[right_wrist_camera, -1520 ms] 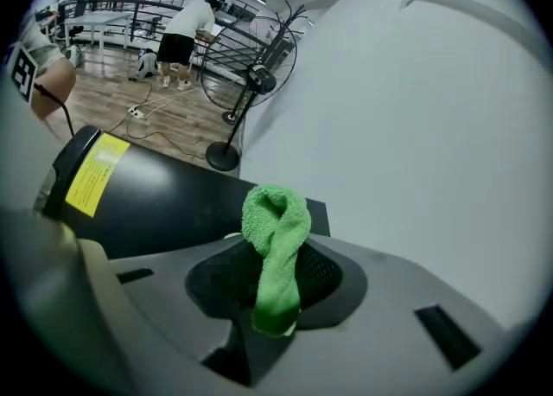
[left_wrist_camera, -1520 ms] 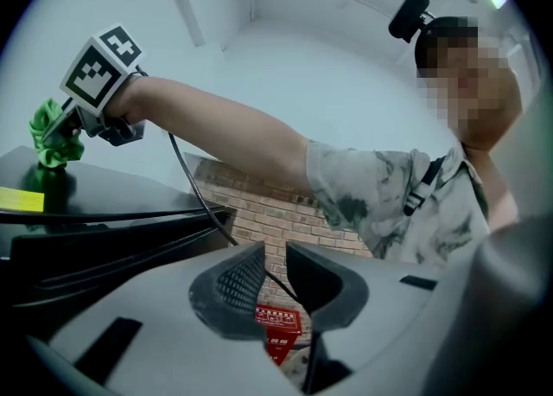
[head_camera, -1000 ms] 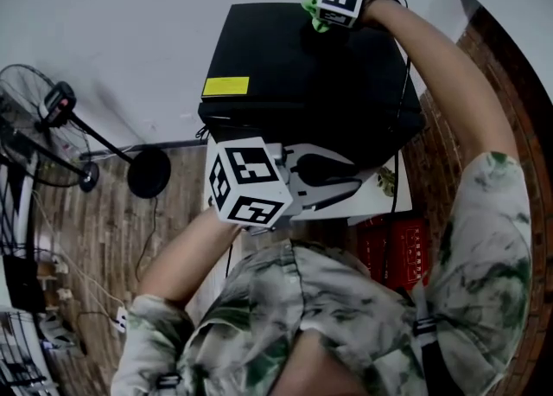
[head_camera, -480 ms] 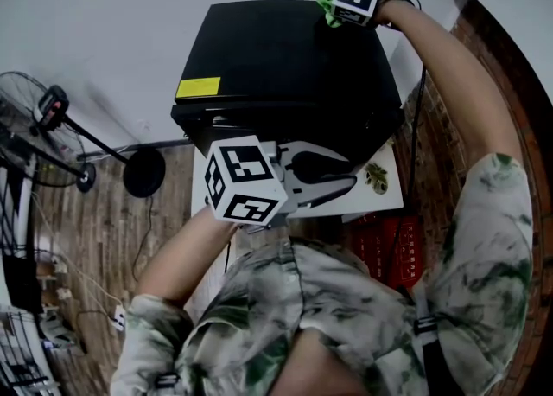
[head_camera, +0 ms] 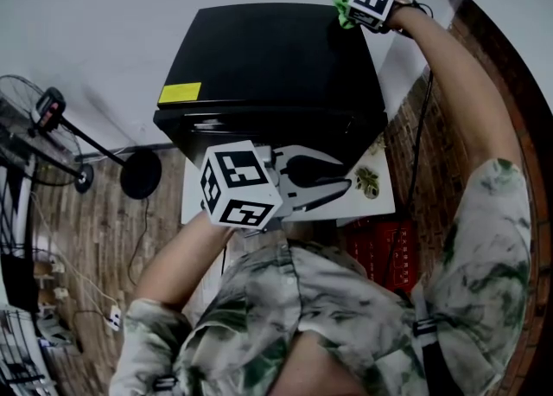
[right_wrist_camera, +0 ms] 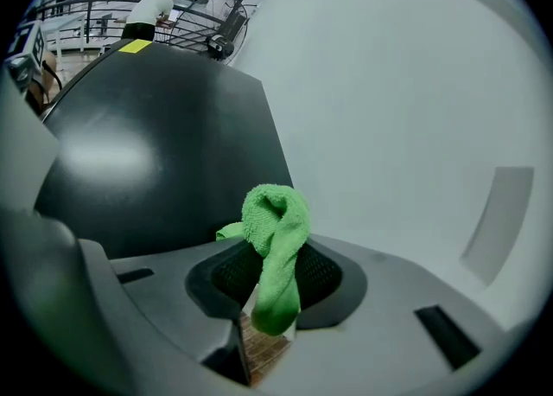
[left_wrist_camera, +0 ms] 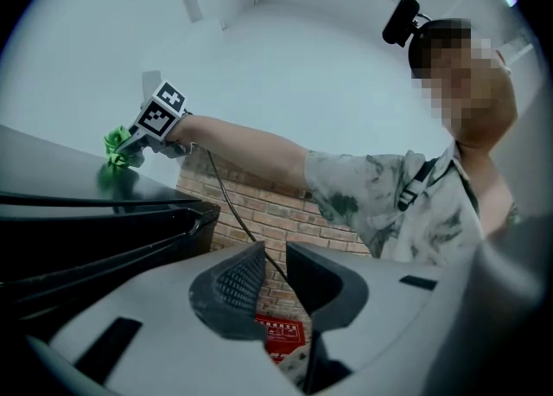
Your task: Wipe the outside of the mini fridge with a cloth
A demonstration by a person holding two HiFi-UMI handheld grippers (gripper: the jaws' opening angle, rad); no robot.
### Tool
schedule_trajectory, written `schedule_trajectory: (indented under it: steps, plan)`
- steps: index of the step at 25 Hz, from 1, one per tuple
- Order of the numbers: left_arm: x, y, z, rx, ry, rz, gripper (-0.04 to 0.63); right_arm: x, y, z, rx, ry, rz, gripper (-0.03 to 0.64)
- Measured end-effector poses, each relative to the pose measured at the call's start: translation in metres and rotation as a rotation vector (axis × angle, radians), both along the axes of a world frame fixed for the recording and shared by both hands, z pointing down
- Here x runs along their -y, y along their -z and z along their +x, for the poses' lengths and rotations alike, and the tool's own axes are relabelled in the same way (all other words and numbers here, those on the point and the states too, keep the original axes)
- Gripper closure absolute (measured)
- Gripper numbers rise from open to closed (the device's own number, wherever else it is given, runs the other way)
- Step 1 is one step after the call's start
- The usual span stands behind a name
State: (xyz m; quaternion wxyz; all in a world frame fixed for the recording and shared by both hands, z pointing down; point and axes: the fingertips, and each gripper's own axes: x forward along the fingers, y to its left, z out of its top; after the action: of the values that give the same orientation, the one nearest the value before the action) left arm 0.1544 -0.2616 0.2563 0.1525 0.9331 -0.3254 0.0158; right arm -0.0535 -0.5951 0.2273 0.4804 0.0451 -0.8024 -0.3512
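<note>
a pale wall (head_camera: 104,5) fills the far side of our head view, and a wooden plank floor (head_camera: 95,230) runs along the left below it. against the wall stands the black mini fridge (head_camera: 268,57), its flat glossy top facing up at us. it rests on a white counter (head_camera: 384,200), whose edge shows past the fridge's near right corner. on the floor to the left stands a fan (head_camera: 39,139) on a round dark base. a red crate (head_camera: 393,252) sits low on the right, beside a brick wall (head_camera: 441,126). our left claw (left_wrist_camera: 275,252) hangs in front of the fridge's near face, level with its upper edge. its jaws stand a narrow gap apart with nothing between them; through the gap we see only brick and the red crate. our right arm reaches out over the fridge to its far right corner, where the right claw (right_wrist_camera: 276,269) is clamped on the green cloth (right_wrist_camera: 276,221). the cloth is bunched into a fold that rises out between the two ribbed pads, with a tail hanging down between the jaws. from the left gripper view the cloth touches the fridge top at that back corner, and its green shows mirrored in the gloss. a small yellow sticker (head_camera: 180,92) lies on the top near the front left corner, well apart from the cloth.
</note>
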Motion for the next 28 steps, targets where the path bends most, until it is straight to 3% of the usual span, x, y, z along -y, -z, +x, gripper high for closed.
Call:
schedule_trajectory:
  steps: [7,13,19,28]
  plan:
    - [0.015,-0.001,0.018,0.005,0.001,0.013,0.52,0.016,-0.002,0.02,0.085,-0.02,-0.08,0.503]
    - [0.029,0.0,0.028,-0.011,0.017,0.029,0.52,0.013,0.03,0.03,0.345,-0.009,-0.228,0.503]
    - [0.036,-0.001,0.038,-0.023,0.042,0.033,0.52,0.028,0.049,0.068,0.58,-0.021,-0.285,0.503]
    - [0.05,-0.012,0.057,0.017,0.03,0.008,0.52,0.03,-0.009,0.077,0.601,-0.001,-0.329,0.503]
